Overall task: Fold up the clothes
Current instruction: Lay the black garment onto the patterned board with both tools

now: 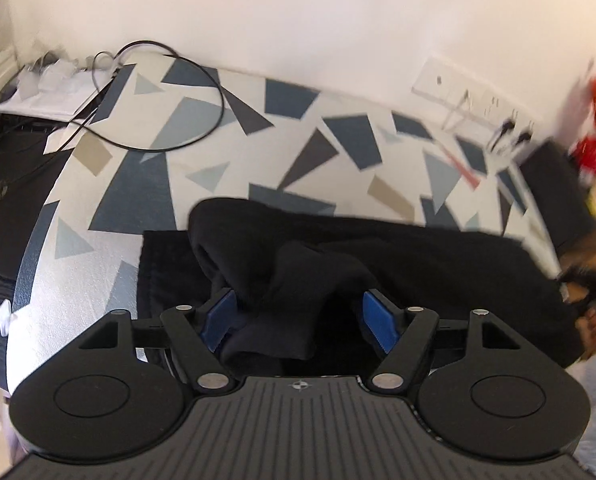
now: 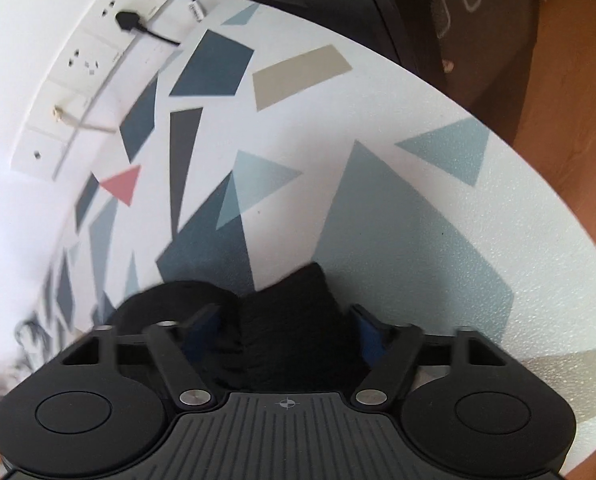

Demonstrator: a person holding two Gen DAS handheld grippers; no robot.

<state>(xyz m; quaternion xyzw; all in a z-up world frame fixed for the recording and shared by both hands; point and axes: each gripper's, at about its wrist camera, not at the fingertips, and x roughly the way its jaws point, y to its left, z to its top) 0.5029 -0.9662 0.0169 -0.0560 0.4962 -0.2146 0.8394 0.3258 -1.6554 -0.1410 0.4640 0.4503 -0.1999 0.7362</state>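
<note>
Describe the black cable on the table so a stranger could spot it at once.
Start at the table with the blue, grey and beige shard pattern. Look to its far left corner, by the white wall: the black cable lies there in a wide loop, the only thin line on that surface, well apart from the bulky black garment.

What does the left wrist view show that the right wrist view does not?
Only the left wrist view: a looping black cable at the far side of the table and the garment's long spread. Only the right wrist view: a pink triangle in the table pattern and wooden floor. Both: the black garment between open blue pads on the patterned table.
</note>
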